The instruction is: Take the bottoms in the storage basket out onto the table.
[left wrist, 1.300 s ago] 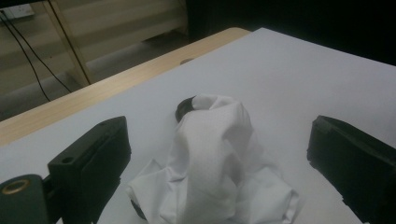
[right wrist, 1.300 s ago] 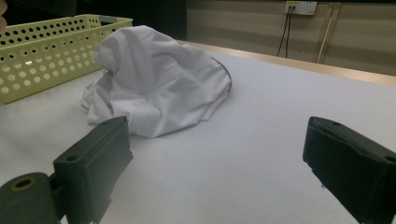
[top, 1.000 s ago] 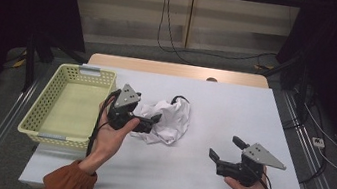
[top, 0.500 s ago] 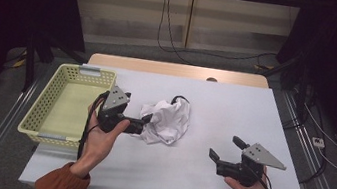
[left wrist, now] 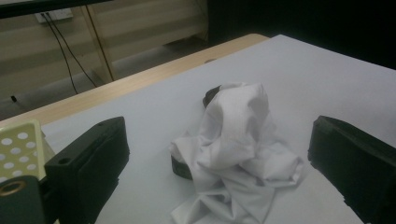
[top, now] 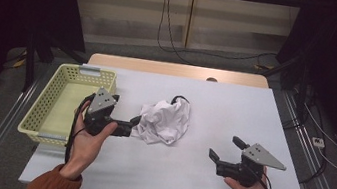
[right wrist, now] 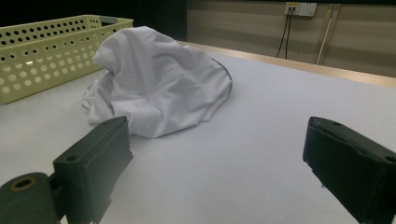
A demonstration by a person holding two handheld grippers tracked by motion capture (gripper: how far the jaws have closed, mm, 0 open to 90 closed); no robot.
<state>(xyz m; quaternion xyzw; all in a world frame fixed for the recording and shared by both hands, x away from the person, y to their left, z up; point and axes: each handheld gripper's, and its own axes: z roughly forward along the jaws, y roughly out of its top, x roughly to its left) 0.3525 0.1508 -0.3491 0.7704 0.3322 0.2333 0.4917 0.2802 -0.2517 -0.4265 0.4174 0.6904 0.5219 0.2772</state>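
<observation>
The crumpled white cloth [top: 165, 122] lies straight ahead of the left gripper [top: 134, 125], jaws wide apart and empty. The right gripper [top: 221, 148], also wide and empty, sits well apart.

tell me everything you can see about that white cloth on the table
The white cloth is a crumpled heap of thin, soft-looking fabric, bunched into a peak with deep folds and loose edges spread flat. It lies on the white table, right of the yellow basket and apart from it. Something dark peeks out from beneath it. The left claw is open, its tips at the cloth's near edge, jaws on either side; whether they touch it is unclear.
</observation>
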